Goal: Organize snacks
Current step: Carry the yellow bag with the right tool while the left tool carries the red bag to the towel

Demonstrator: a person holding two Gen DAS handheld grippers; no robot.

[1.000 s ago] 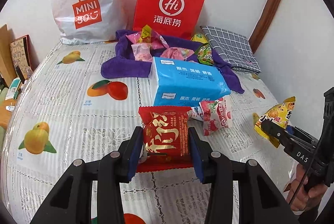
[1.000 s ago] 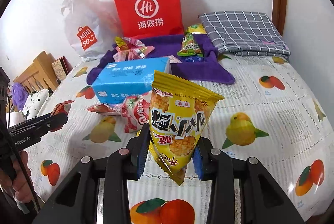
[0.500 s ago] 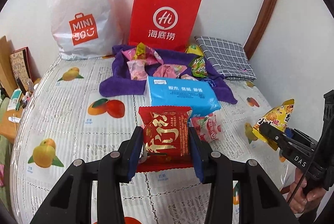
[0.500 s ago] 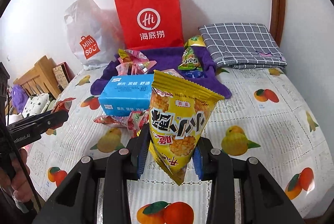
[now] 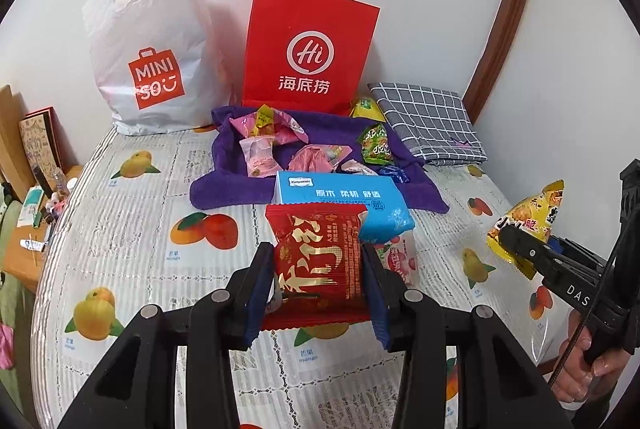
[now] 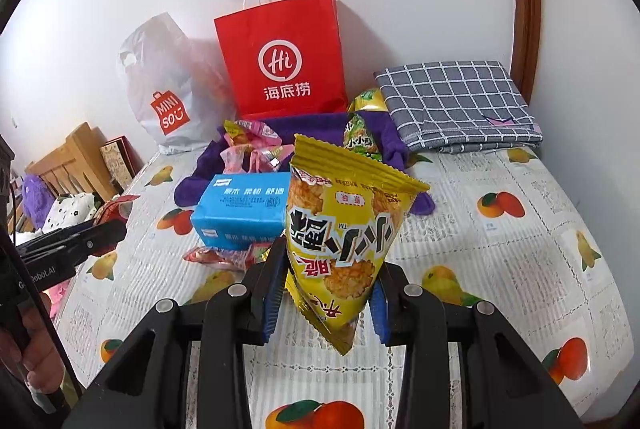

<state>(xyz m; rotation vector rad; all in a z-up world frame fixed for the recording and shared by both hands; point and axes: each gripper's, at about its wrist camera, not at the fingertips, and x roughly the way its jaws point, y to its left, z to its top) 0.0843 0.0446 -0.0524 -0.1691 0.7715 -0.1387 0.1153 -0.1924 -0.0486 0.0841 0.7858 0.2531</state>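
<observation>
Both claws have risen since a second ago, so the table's fruit-print cloth sits lower in view. Left claw is clamped on a red snack packet; right claw is clamped on a yellow snack bag. Other snacks lie on the purple towel behind the blue tissue pack.
</observation>
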